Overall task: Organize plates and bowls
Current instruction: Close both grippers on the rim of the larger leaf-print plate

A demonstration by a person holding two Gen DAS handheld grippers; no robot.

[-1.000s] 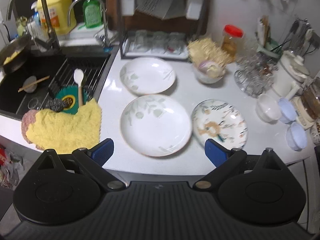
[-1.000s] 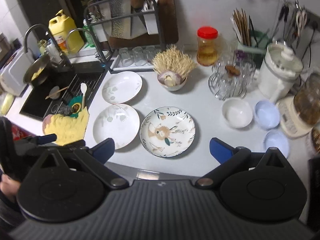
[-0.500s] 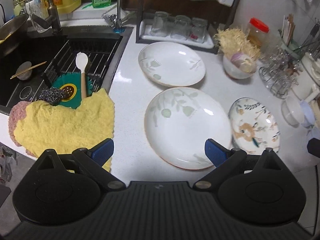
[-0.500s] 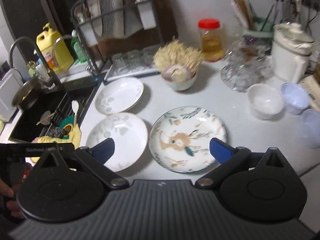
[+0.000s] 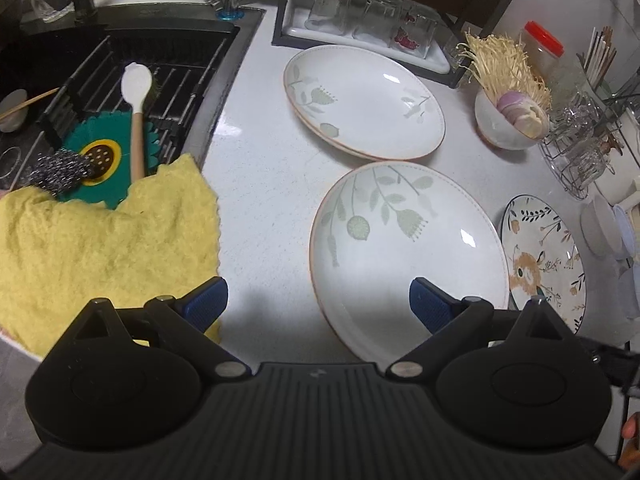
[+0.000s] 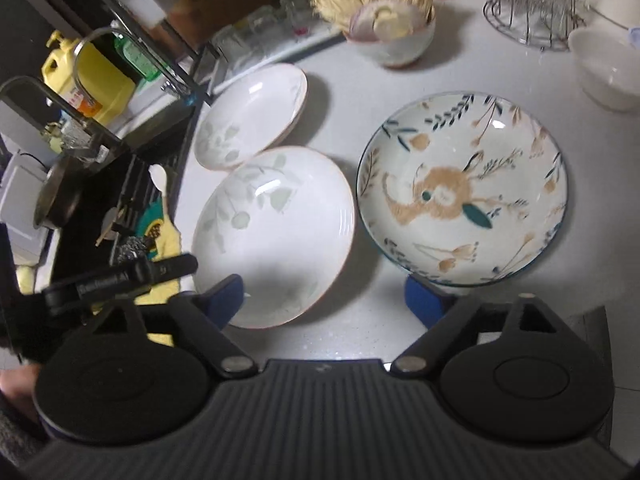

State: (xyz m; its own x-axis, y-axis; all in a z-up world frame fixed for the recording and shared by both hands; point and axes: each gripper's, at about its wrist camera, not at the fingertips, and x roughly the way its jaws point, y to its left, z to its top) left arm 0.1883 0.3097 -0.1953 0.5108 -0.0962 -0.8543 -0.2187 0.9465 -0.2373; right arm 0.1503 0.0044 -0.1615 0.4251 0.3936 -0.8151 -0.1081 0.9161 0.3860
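Observation:
Three plates lie on the white counter [image 5: 256, 184]. A white leaf-pattern plate [image 5: 404, 248] is nearest, a second like it [image 5: 362, 102] lies behind it, and a floral rabbit plate [image 5: 542, 260] lies to the right. In the right wrist view they show as the near white plate [image 6: 272, 236], the far white plate [image 6: 250, 116] and the floral plate [image 6: 462, 188]. My left gripper [image 5: 318, 300] is open and empty, low at the near white plate's front-left rim. My right gripper [image 6: 324, 294] is open and empty, its right finger under the floral plate's front rim. A white bowl [image 6: 606, 66] stands far right.
A sink [image 5: 100, 80] with a rack, spoon and scrubber is at the left, a yellow cloth [image 5: 100, 240] over its edge. A glass rack [image 5: 360, 20] stands behind the plates. A bowl of enoki mushrooms [image 6: 384, 20], a wire glass holder [image 6: 532, 4] and small bowls [image 5: 608, 228] stand right.
Both grippers have moved forward and down toward the plates, which now fill more of each view. The right gripper's finger has come to the floral plate's front rim.

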